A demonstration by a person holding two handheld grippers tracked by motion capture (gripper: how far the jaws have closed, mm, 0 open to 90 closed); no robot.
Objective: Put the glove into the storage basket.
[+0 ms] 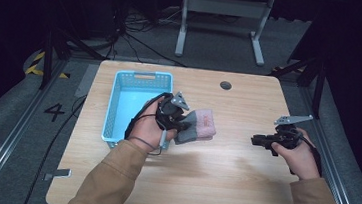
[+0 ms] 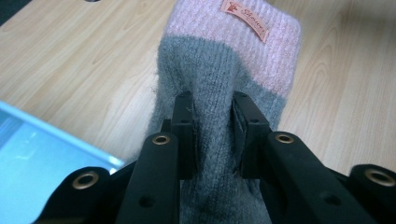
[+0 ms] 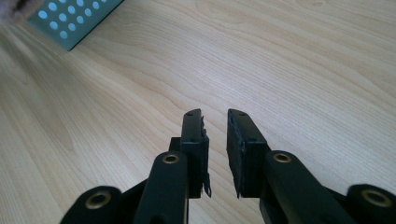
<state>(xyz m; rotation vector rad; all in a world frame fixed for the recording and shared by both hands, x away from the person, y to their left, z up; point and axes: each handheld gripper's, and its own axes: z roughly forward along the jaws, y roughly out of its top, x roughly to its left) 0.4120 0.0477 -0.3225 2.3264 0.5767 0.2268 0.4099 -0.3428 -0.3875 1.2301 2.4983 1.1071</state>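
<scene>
A grey sock with a pink cuff and a small orange label (image 1: 199, 125) lies on the wooden table just right of a light blue basket (image 1: 113, 105). My left gripper (image 1: 179, 124) is shut on the sock's grey part. In the left gripper view the two jaws pinch a ridge of the grey knit (image 2: 224, 70), with the gripper (image 2: 212, 121) low over the table. My right gripper (image 1: 255, 139) is held at the right side of the table, pointing left. Its jaws (image 3: 216, 116) stand nearly together with a narrow slit and nothing between them.
The perforated basket's corner (image 3: 70, 18) lies far ahead of the right gripper, and its rim (image 2: 37, 158) is just left of the left gripper. A round cable hole (image 1: 226, 85) sits near the table's far edge. Bare wood (image 1: 222, 171) spans the front.
</scene>
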